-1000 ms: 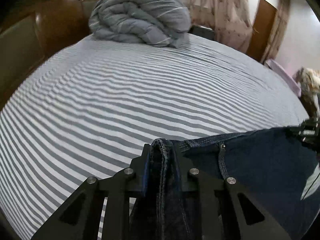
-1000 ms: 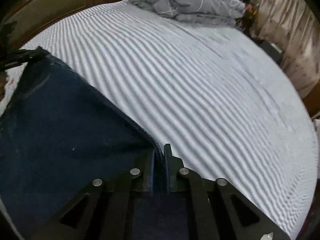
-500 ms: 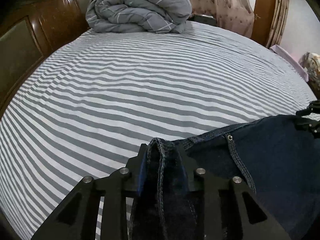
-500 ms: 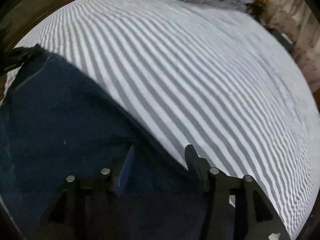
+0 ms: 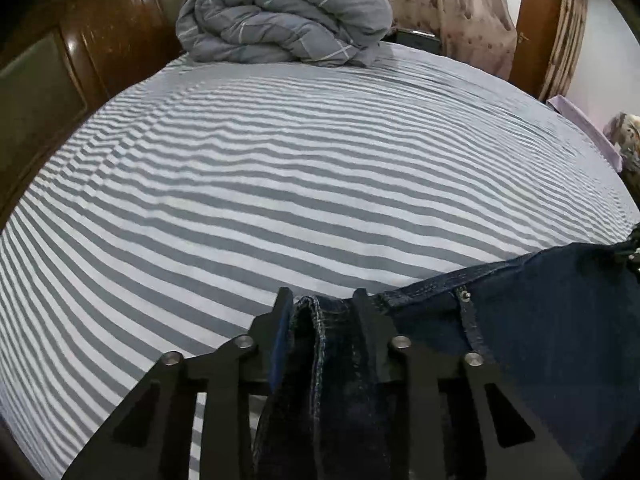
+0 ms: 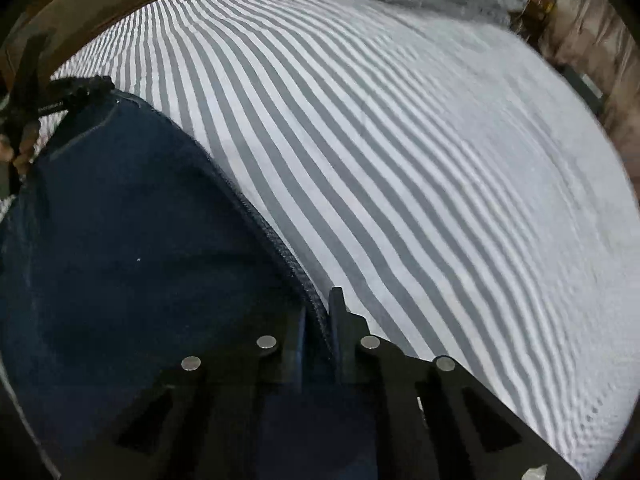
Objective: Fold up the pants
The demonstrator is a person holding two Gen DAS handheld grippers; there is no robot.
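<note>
Left tongs (image 5: 322,300) closing on jeans (image 5: 560,320) waistband; right tongs (image 6: 318,312) clamped on hem | striped bed (image 5: 280,180) open beyond

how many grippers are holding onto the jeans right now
2. The left gripper holds a bunched fold at the jeans' waistband corner, jaws closing. The right gripper is clamped on the opposite edge of the jeans. No other gripper is in view.

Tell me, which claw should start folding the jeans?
Probably the left claw: it's closing on the thick waistband of the jeans. The right claw pinches only a thin edge.
</note>
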